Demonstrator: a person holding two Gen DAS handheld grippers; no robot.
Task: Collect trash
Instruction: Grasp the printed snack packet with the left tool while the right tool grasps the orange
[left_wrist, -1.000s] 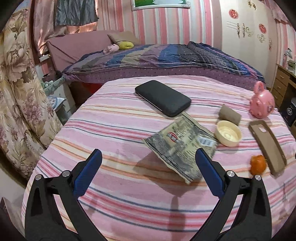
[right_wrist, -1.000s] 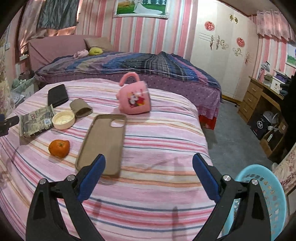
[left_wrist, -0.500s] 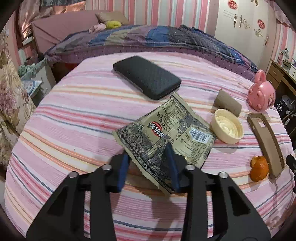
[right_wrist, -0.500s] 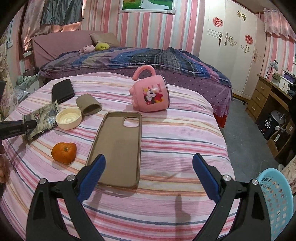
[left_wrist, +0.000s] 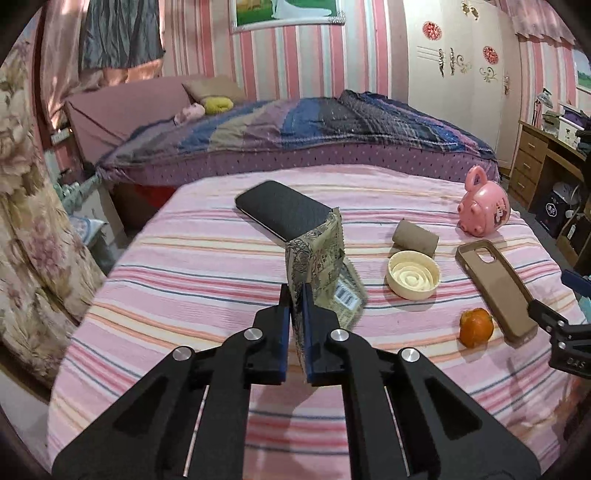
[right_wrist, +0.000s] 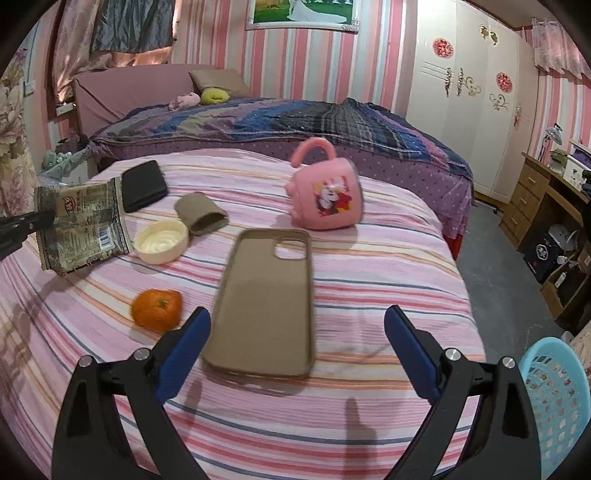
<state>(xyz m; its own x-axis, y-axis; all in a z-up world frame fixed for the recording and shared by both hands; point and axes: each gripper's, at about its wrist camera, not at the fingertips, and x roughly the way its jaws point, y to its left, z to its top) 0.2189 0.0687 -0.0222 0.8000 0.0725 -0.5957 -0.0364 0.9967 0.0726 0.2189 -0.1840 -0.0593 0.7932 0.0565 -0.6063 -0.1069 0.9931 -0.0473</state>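
Note:
My left gripper (left_wrist: 295, 295) is shut on a printed snack wrapper (left_wrist: 317, 258), which hangs lifted off the pink striped bedspread (left_wrist: 184, 280). From the right wrist view the same wrapper (right_wrist: 83, 225) is seen at the far left, held by the left gripper's black tip (right_wrist: 33, 221). My right gripper (right_wrist: 295, 325) stands open above the near end of a tan phone case (right_wrist: 266, 302), nothing between its fingers. A cardboard tube (left_wrist: 415, 238), a cream lid (left_wrist: 413, 275) and an orange (left_wrist: 476, 326) lie on the bed.
A black wallet-like case (left_wrist: 282, 208) lies behind the wrapper. A pink mug (right_wrist: 327, 195) lies on its side. A light blue basket (right_wrist: 554, 398) stands on the floor at the lower right. A wooden desk (right_wrist: 543, 195) lines the right wall.
The left gripper dropped onto the wrapper, closed on its near edge, then lifted it so it now hangs upright. The right gripper drifted a little over the phone case, still open.

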